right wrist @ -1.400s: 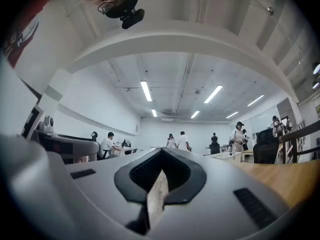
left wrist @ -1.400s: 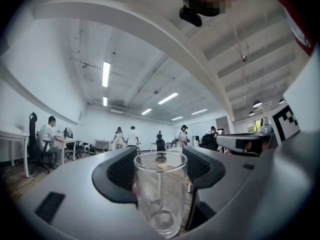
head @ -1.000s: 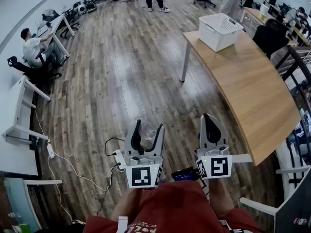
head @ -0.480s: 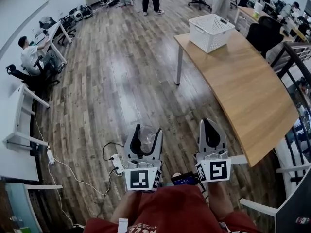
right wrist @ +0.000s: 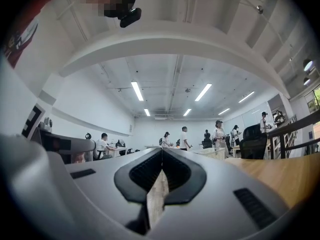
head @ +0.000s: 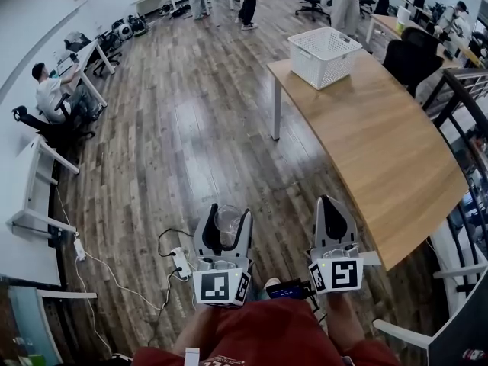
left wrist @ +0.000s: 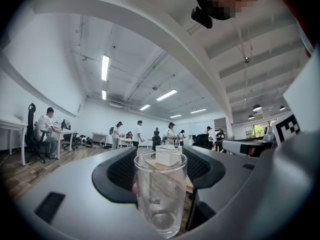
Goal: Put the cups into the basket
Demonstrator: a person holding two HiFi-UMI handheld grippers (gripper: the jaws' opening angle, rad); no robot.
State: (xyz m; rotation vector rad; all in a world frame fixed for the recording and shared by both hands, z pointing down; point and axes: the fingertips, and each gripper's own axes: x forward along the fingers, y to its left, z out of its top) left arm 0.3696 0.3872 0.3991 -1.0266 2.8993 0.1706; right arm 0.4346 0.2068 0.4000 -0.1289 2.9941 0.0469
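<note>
You hold a two-jaw gripper in each hand, low in the head view, both pointing roughly level across a brown wooden plank floor (head: 175, 143). Your left gripper (head: 231, 214) is grasping a clear, empty drinking glass (head: 229, 221). In the left gripper view the glass (left wrist: 160, 194) stands upright between the dark padded jaws of that gripper (left wrist: 161, 154), with one pad against each side and its open rim level with the jaw tips. Your right gripper (head: 329, 201) is just beside the left one, on its right. In the right gripper view the jaws of this gripper (right wrist: 161, 151) are clenched together at the tips with nothing between them. A white plastic lattice basket (head: 335, 67) stands well ahead of both pairs of jaws and off to the right. It sits near the far end of a long, curved, light wooden tabletop (head: 381, 143), whose near end lies just to the right of the right jaws. The glass is well apart from the basket. Far to the left of the left jaws a person (head: 47, 90) sits at a white desk, and other people stand at the far end of the room, beyond the basket.
</note>
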